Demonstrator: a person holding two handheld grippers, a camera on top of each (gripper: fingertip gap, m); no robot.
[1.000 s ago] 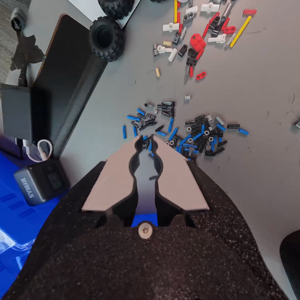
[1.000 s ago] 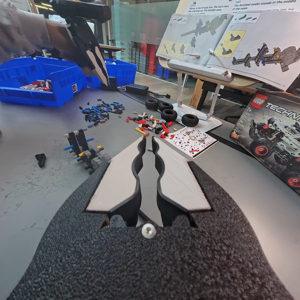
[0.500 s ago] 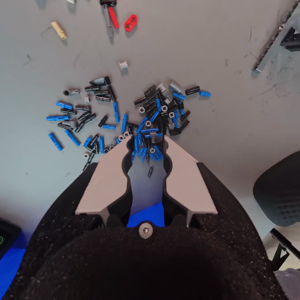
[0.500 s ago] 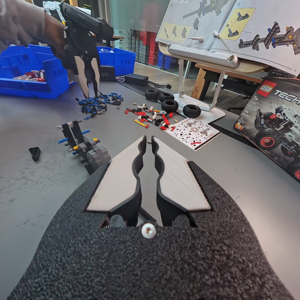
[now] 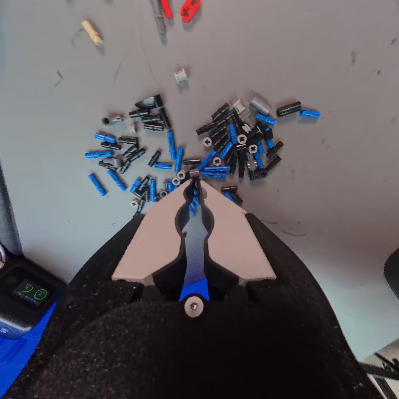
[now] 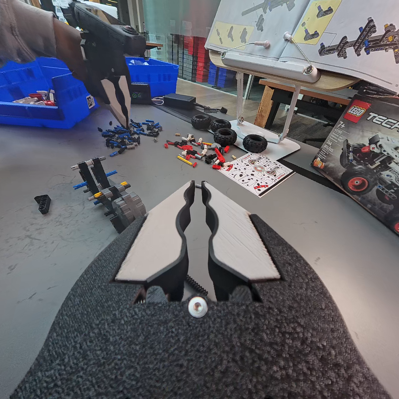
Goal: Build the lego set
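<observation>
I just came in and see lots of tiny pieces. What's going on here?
Someone is building a Lego truck with two hand-held grippers. The left gripper has pinched a small grey and black pin from the pile of blue and black pins. The right gripper waits nearly shut near the half-built frame. Four tires lie unused.

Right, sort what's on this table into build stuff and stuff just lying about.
Part of the build:
- pile of blue and black pins, left tool closed on a small grey piece there
- half-built chassis
- four tyres
- red and white parts
- sticker sheet
- instruction booklet

Just lying about:
- power brick
- blue bins
- set box
</observation>
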